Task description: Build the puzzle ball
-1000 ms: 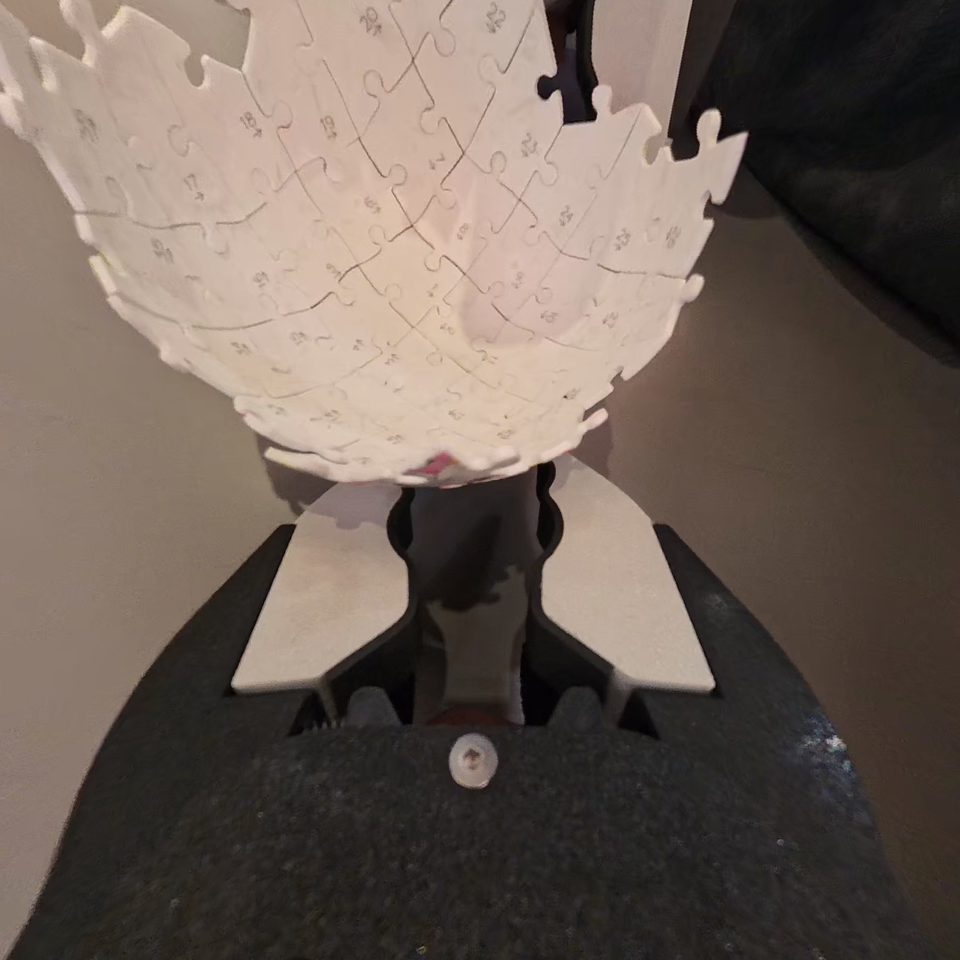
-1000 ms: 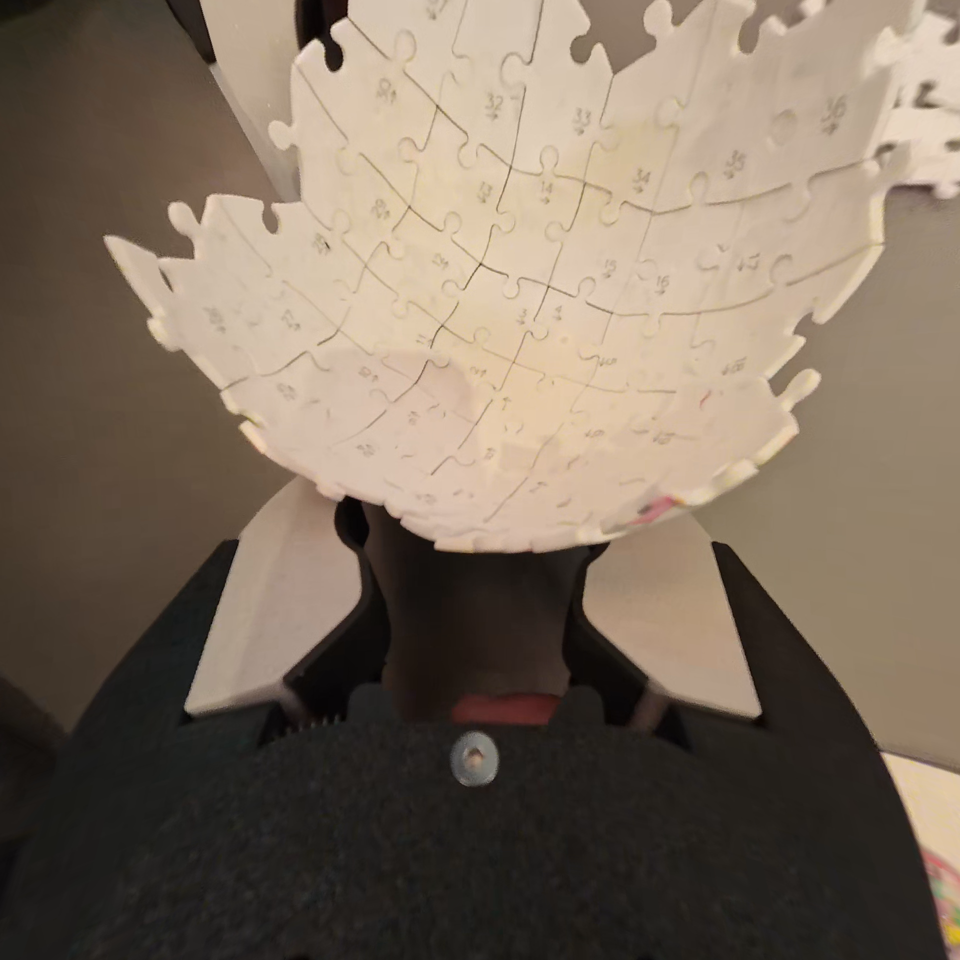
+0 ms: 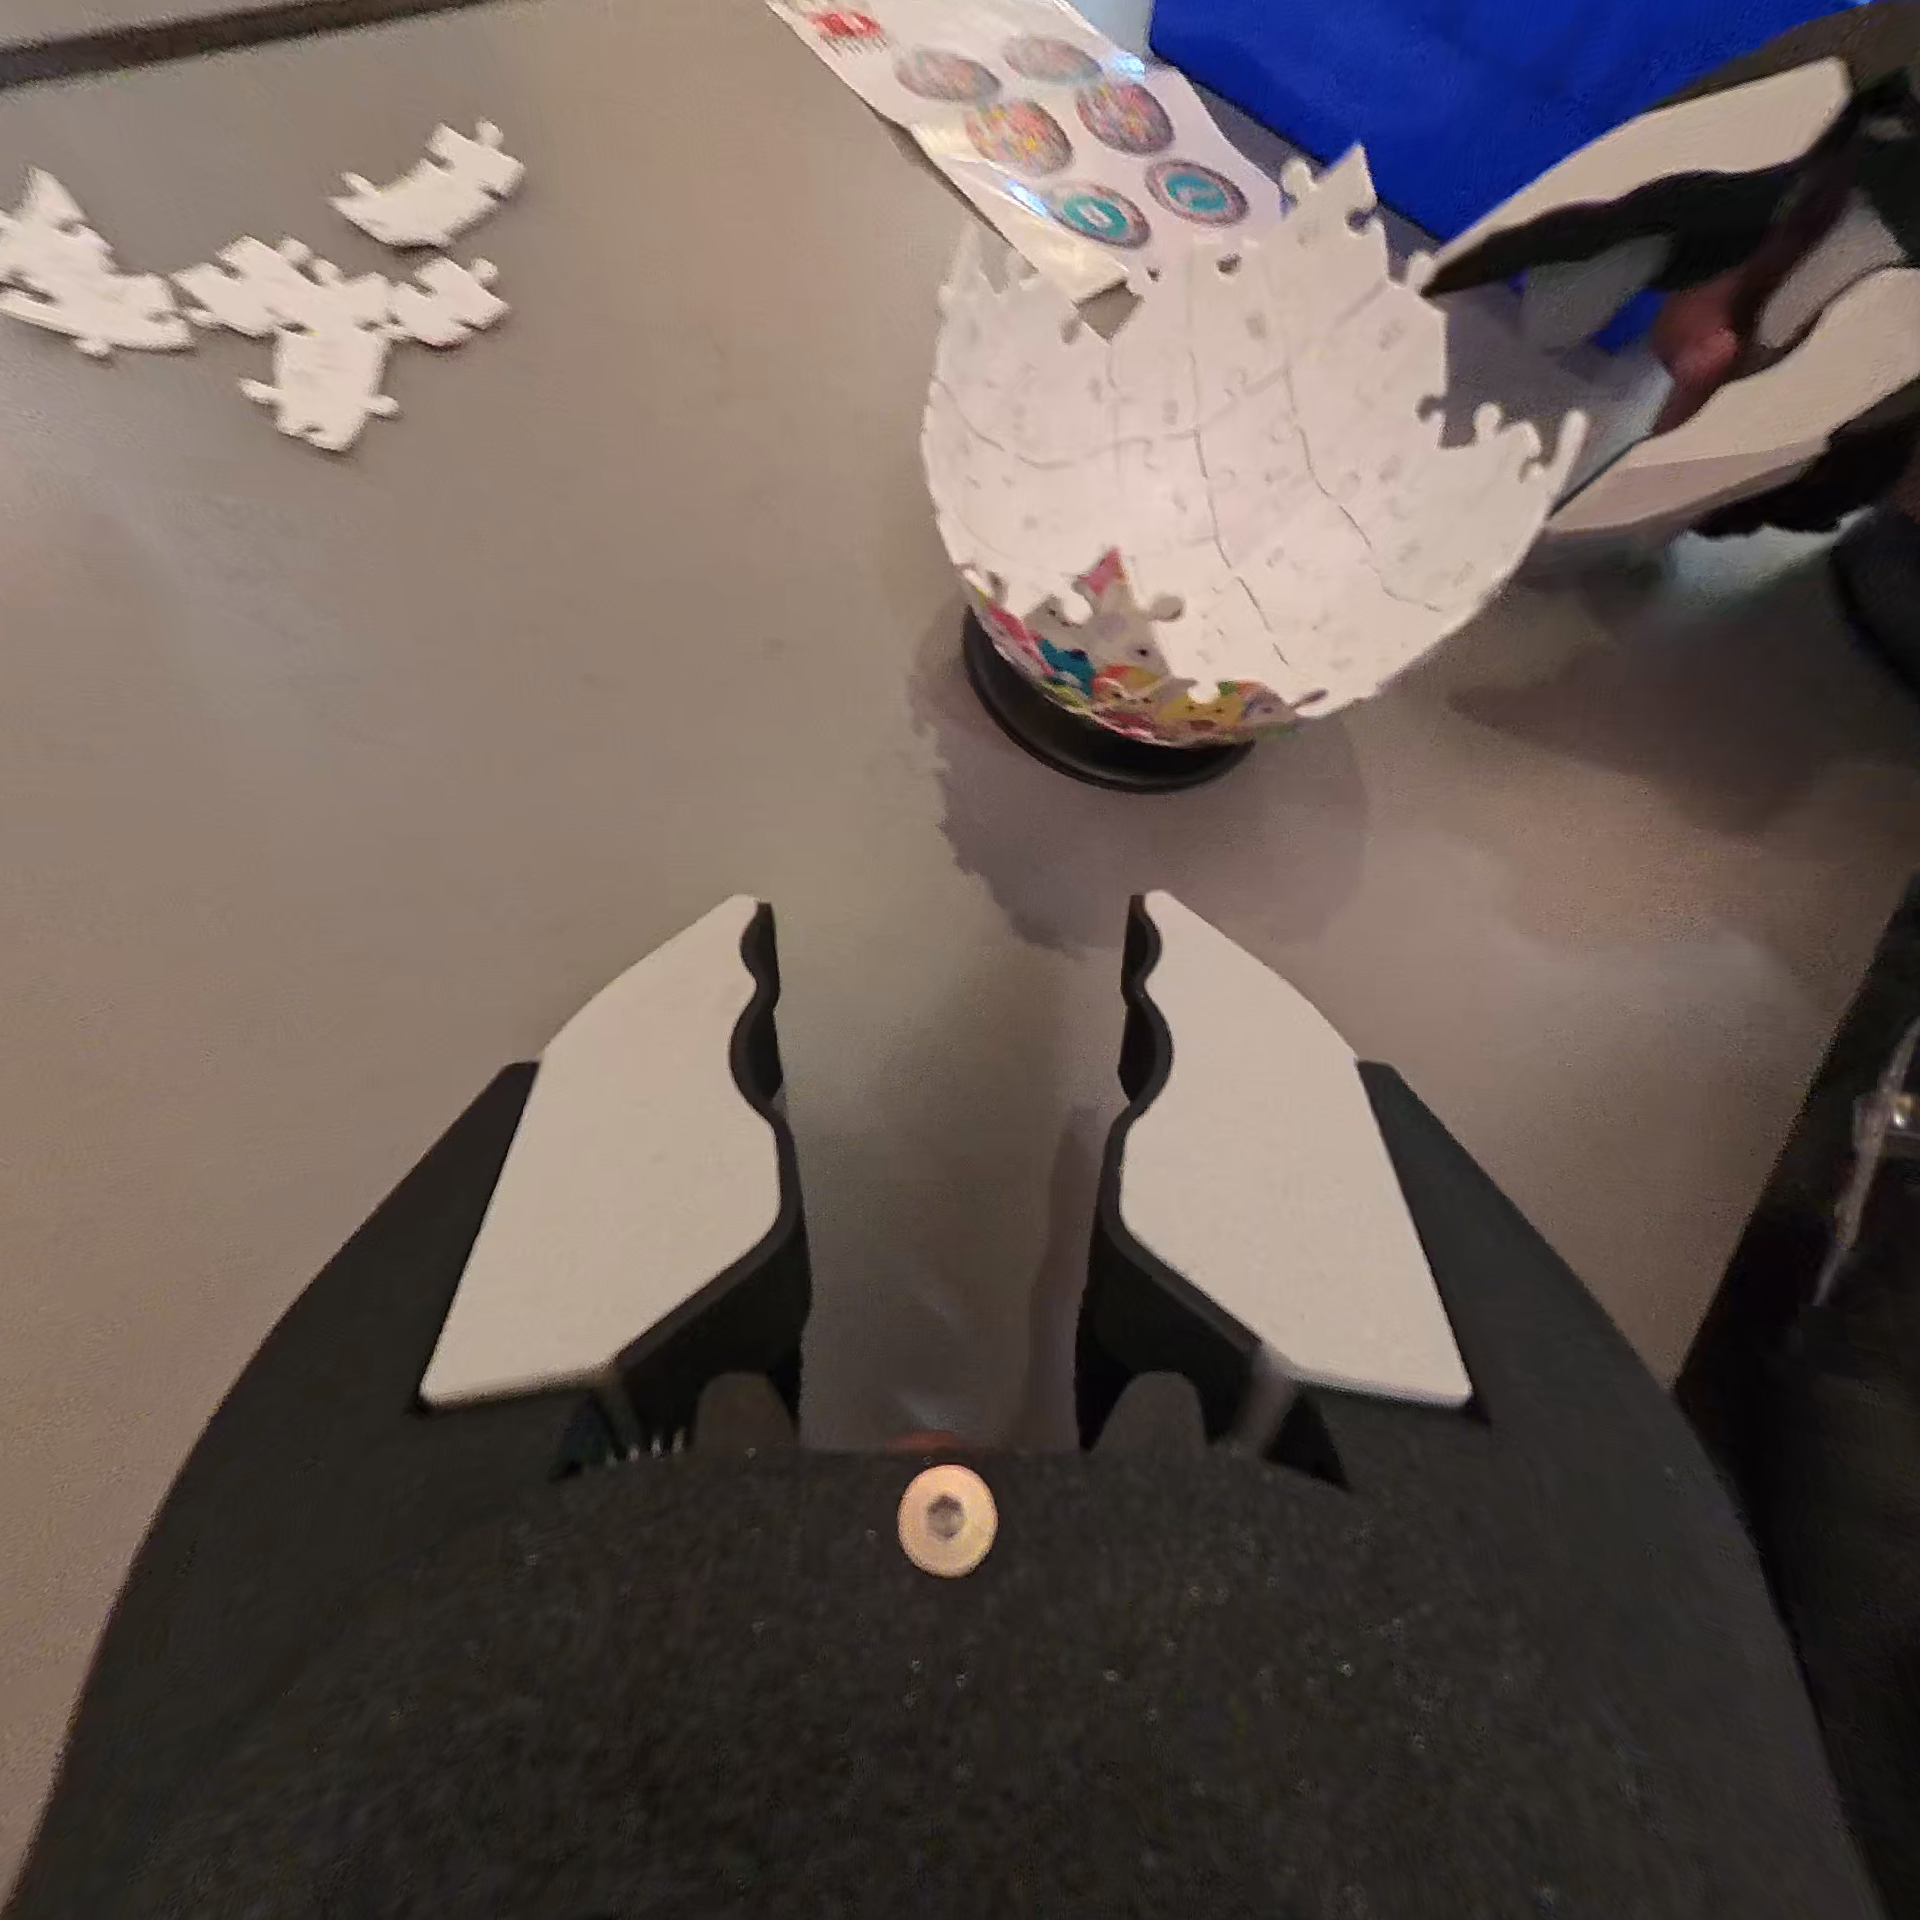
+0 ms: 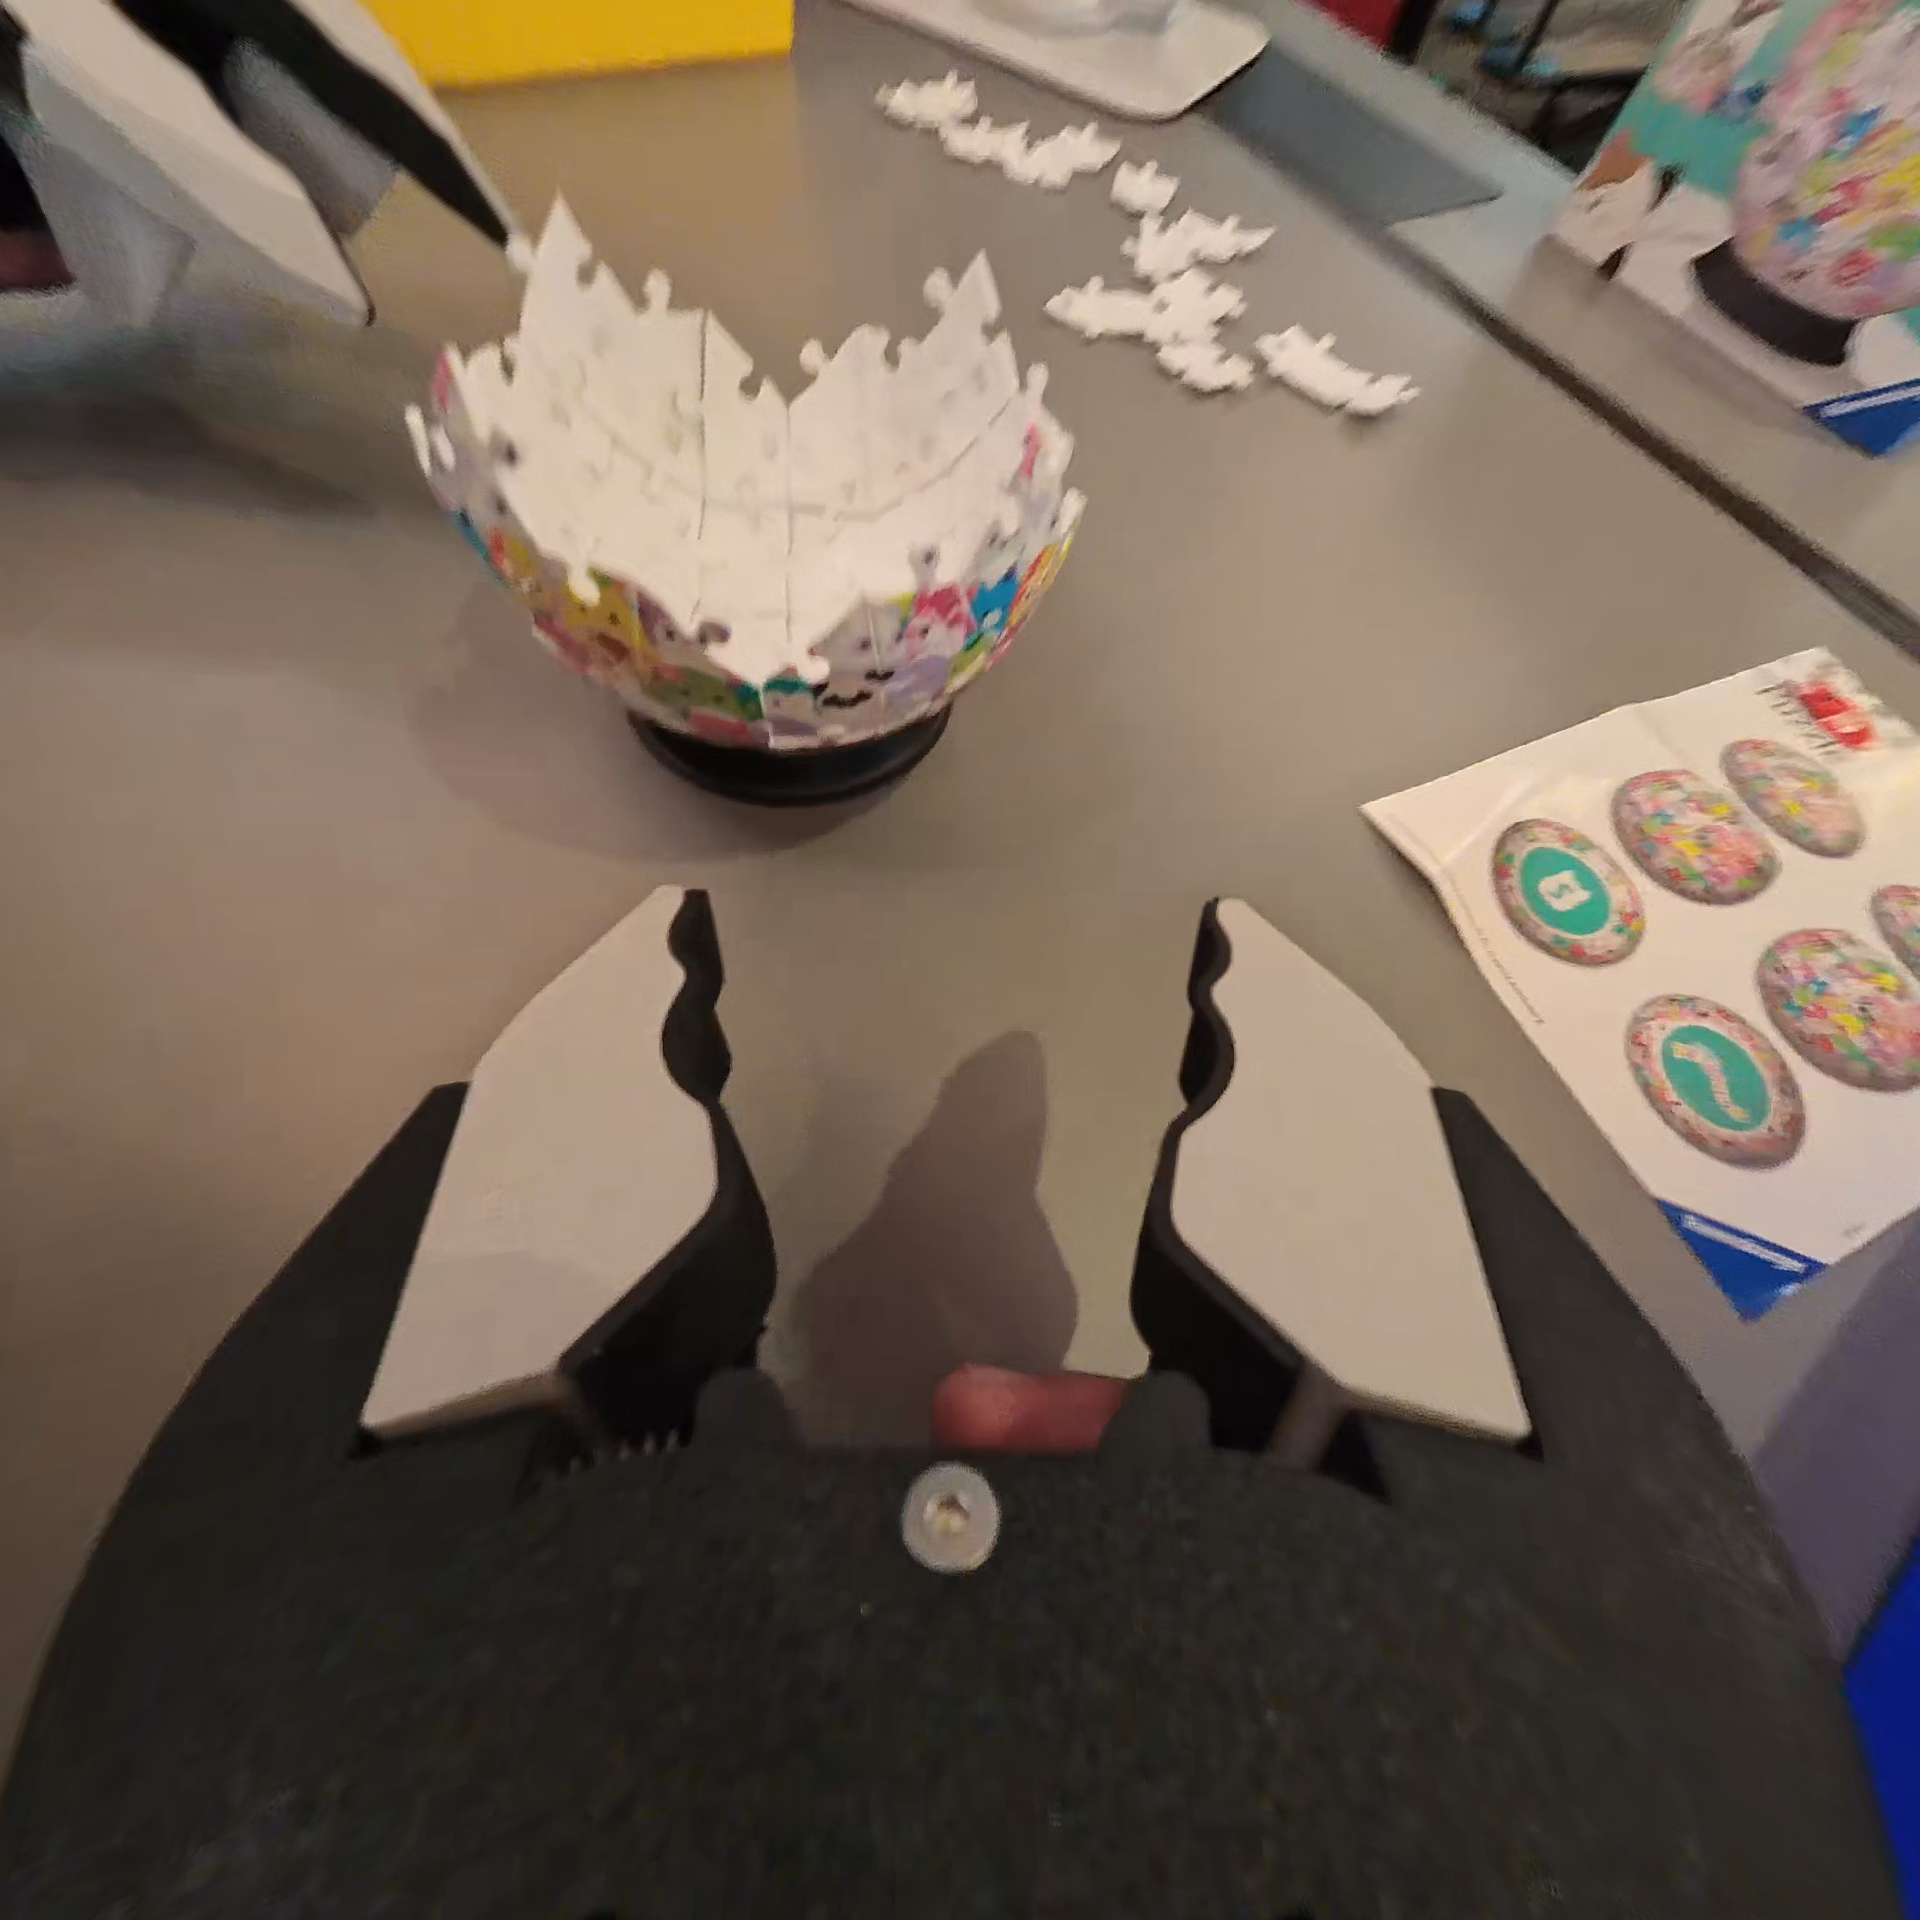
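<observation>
The half-built puzzle ball (image 3: pixel 1226 499), white inside and multicoloured outside, sits open side up on a black ring stand (image 3: pixel 1101 738) on the grey table. It also shows in the right wrist view (image 4: pixel 748 540) on its stand (image 4: pixel 790 764). My left gripper (image 3: pixel 951 935) is open and empty, back from the ball. My right gripper (image 4: pixel 951 935) is open and empty, also back from the ball. Each gripper shows in the other's view, the right one at the ball's far right (image 3: pixel 1704 312) and the left one at top left (image 4: pixel 208 156). Loose white puzzle pieces (image 3: pixel 281 291) lie on the table, also visible in the right wrist view (image 4: pixel 1174 270).
A printed instruction sheet (image 4: pixel 1704 935) lies at the right, also behind the ball (image 3: pixel 1039 125). The puzzle box (image 4: pixel 1766 208) stands far right. A blue object (image 3: pixel 1455 83), a yellow object (image 4: pixel 582 31) and a white tray (image 4: pixel 1122 52) sit at the back. The blue object (image 3: pixel 1455 83) lies around 20 cm away from my right fingertips.
Both grippers have let go of the ball's rim, opened, and pulled well back. The ball, which filled both views, now stands free on its stand.
</observation>
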The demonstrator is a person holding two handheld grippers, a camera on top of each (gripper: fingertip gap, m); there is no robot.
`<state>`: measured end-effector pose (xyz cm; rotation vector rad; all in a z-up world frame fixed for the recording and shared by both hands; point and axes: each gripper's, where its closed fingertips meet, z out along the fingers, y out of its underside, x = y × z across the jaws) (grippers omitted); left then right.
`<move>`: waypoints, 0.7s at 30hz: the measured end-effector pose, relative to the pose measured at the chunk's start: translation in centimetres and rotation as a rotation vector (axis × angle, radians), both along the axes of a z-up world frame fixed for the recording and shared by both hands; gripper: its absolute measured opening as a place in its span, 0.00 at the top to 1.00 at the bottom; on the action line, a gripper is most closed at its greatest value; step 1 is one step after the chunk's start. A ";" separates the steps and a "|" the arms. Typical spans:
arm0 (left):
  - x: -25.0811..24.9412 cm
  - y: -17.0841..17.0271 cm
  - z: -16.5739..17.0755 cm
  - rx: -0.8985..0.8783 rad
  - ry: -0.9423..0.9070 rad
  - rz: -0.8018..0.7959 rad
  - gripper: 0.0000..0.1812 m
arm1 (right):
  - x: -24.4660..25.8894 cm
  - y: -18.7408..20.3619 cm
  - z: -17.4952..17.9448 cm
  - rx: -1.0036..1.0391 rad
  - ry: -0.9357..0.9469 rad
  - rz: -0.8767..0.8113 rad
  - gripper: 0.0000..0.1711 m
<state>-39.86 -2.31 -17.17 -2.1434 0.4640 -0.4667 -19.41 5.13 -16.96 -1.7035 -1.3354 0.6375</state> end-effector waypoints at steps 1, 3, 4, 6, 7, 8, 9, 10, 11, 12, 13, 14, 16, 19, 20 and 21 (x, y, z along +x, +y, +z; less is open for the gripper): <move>-0.3 0.2 0.2 0.012 -0.007 0.014 0.65 | -0.1 0.3 0.7 0.011 0.028 -0.024 0.49; -0.9 0.3 0.4 0.026 -0.023 0.036 0.64 | -0.2 0.5 1.9 -0.013 0.114 -0.056 0.51; -1.1 0.3 0.5 0.026 -0.031 0.039 0.62 | -0.1 0.6 2.4 -0.035 0.152 -0.072 0.52; -1.4 0.0 0.3 0.020 -0.030 0.047 0.60 | 0.2 0.8 2.9 -0.074 0.201 -0.087 0.55; -1.5 0.0 0.2 0.017 -0.023 0.048 0.60 | 0.4 0.9 3.1 -0.084 0.217 -0.095 0.55; -1.5 -0.1 0.1 0.014 -0.012 0.053 0.61 | 0.7 1.3 3.2 -0.083 0.231 -0.112 0.55; -1.5 0.1 0.0 0.014 -0.007 0.058 0.63 | 1.0 1.6 3.4 -0.084 0.243 -0.123 0.56; -1.4 0.4 0.1 0.018 -0.008 0.056 0.64 | 1.1 1.7 3.4 -0.096 0.252 -0.124 0.56; -1.4 1.1 0.3 0.028 -0.010 0.052 0.64 | 1.1 1.8 3.3 -0.111 0.255 -0.123 0.56; -1.4 2.2 0.7 0.042 -0.006 0.049 0.65 | 1.2 2.0 3.1 -0.122 0.254 -0.126 0.56; -1.6 3.7 1.0 0.039 -0.001 0.044 0.65 | 1.2 2.1 2.9 -0.129 0.249 -0.126 0.57; -1.6 5.2 1.2 0.012 0.012 0.025 0.64 | 1.1 2.0 2.8 -0.131 0.246 -0.122 0.56; -1.6 8.9 1.4 -0.027 0.094 -0.054 0.62 | 1.0 1.9 2.8 -0.124 0.243 -0.114 0.56; -2.2 15.5 0.6 -0.037 0.273 -0.183 0.66 | 1.0 1.6 3.1 -0.113 0.247 -0.101 0.56; -2.2 17.5 0.2 -0.042 0.300 -0.224 0.66 | 1.0 1.6 3.1 -0.110 0.247 -0.099 0.56; -1.9 19.2 -0.3 -0.060 0.308 -0.269 0.67 | 1.1 1.6 3.1 -0.112 0.246 -0.098 0.56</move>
